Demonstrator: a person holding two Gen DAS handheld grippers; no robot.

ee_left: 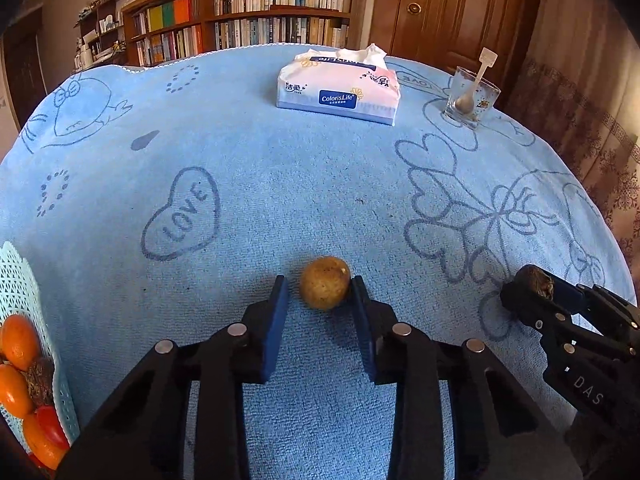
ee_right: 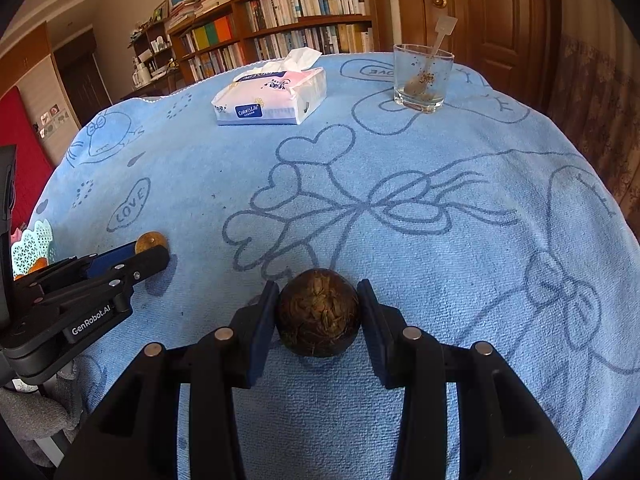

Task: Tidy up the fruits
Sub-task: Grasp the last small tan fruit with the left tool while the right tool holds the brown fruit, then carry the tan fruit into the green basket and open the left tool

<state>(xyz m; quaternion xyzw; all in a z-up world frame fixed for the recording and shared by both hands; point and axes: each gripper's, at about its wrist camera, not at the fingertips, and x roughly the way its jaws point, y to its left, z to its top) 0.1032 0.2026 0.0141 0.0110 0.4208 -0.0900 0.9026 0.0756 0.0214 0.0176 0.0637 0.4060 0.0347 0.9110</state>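
Jaws, left: we find our left gripper [ee_left: 320, 292] spread wider than the small tan fruit [ee_left: 325, 288] lying between its tips; the right pad touches it, the left pad stands apart. Jaws, right: our right gripper [ee_right: 318, 312] has both pads against a dark brown husky ball [ee_right: 318, 312] resting on the blue towel [ee_right: 400, 160]. Left of us, at the towel's edge, a pale lattice basket [ee_left: 20, 280] holds orange fruits [ee_left: 18, 342] and a red one [ee_left: 52, 426]. Far side: a tissue pack [ee_left: 338, 88], and well to its right a glass [ee_left: 472, 98] with a spoon [ee_left: 474, 84] in it. Beyond, bookshelves [ee_left: 248, 12] and a wooden door [ee_left: 448, 8].
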